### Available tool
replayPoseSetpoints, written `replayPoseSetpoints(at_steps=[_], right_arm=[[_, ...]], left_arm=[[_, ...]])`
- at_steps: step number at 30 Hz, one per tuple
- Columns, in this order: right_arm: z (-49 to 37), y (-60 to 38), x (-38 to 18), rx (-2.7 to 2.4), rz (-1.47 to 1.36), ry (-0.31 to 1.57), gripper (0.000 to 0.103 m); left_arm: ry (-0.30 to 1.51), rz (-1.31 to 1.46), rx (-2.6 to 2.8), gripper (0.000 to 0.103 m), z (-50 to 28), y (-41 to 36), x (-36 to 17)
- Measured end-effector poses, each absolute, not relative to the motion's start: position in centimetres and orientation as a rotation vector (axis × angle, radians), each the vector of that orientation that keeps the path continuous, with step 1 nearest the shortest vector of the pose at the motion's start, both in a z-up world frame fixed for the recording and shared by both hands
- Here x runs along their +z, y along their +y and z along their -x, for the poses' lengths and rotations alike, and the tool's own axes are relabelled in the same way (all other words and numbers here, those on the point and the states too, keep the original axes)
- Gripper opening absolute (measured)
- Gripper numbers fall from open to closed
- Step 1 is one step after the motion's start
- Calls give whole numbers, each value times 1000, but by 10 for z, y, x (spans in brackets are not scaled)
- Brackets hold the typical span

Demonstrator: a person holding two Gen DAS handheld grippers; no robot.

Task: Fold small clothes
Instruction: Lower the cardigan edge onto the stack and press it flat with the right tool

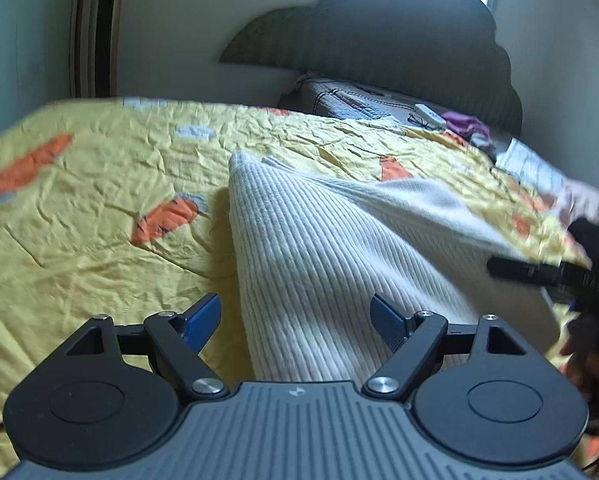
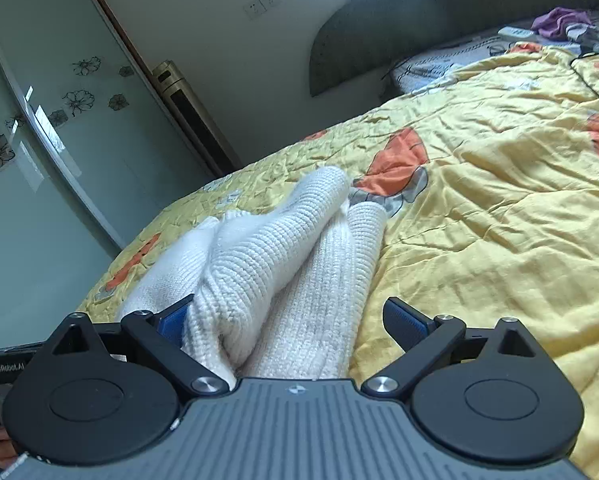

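A white ribbed knit garment [image 1: 331, 248] lies on the yellow bedspread [image 1: 99, 184]. In the left wrist view it runs from the middle of the bed toward me, and its near end passes between the fingers of my open left gripper [image 1: 295, 320]. My right gripper [image 1: 539, 272] shows at the right edge of that view, at the garment's right side. In the right wrist view the garment [image 2: 283, 256] is bunched in thick folds, and a fold lies between the fingers of my open right gripper [image 2: 295, 320], against the left finger.
The bedspread [image 2: 499, 184] has orange carrot prints. At the head of the bed are a dark headboard [image 1: 399, 36], a grey pillow [image 1: 351, 98], a remote [image 1: 429, 115], glasses and purple cloth [image 1: 465, 125]. A wardrobe with glass doors [image 2: 39, 140] stands to the left.
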State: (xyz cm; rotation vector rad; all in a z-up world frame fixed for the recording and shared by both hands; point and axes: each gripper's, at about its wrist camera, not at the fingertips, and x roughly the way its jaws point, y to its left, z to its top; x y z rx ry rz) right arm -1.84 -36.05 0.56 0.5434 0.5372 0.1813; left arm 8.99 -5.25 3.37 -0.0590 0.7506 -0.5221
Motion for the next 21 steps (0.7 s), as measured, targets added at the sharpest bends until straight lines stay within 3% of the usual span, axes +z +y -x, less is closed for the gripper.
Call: replayPoseSetpoints(at_steps=[5,11,14,16,18,21], right_arm=[[-14,-370,-17,316,-685,608,91],[-33,-373,-26,416,-727,640,91],[-38,-368,-25,423,-707,650,85],[-37,-364,-24,425,-696,650,76],[-34,-362,-24,422,-703,637,72],[-30,-358,-18,426,-710,604,71]], left_arm=[[939,311,-612,85,-143,-41,13],[1062,503,-658,89,-190,-35,-17],[1111,612,-694,88,-201,-33,-34],[1074,582,-692,80,-195,-34,-32],[1019,523,-692,65,-186,-35,-25],[940,446,-699,55,-178,-36,-11]])
